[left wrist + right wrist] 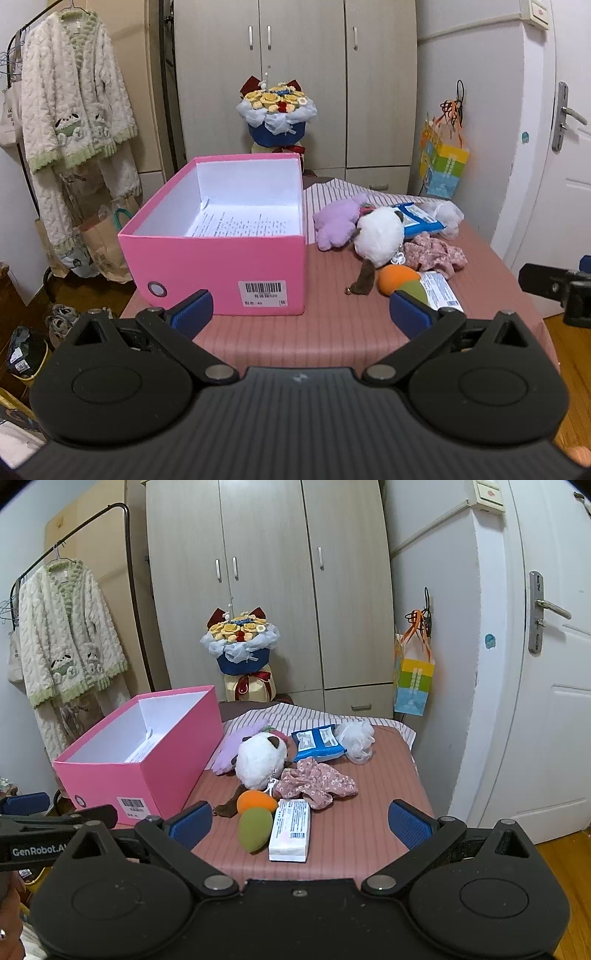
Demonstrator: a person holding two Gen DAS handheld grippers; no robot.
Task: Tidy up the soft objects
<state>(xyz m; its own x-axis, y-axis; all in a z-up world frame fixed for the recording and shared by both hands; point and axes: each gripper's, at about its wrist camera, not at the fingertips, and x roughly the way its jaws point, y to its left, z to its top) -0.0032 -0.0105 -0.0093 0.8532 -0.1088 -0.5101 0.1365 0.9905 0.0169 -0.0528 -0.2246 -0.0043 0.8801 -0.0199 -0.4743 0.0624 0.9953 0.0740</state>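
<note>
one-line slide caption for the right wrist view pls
Open right hand-held gripper faces soft toys, sponges and tissue pack heaped beside an open pink box.

The box (221, 266) is bright pink outside and white inside; the table cover (354, 834) is dusty pink with fine stripes; the cloth (317, 782) is pink with small white flowers; one plush toy (260, 760) is white with brown ears, another (338, 221) pale purple; the two sponges are orange (255, 801) and olive green (255, 829); the packet (317, 742) is blue; the finger pads (190, 825) are dark blue.
</note>
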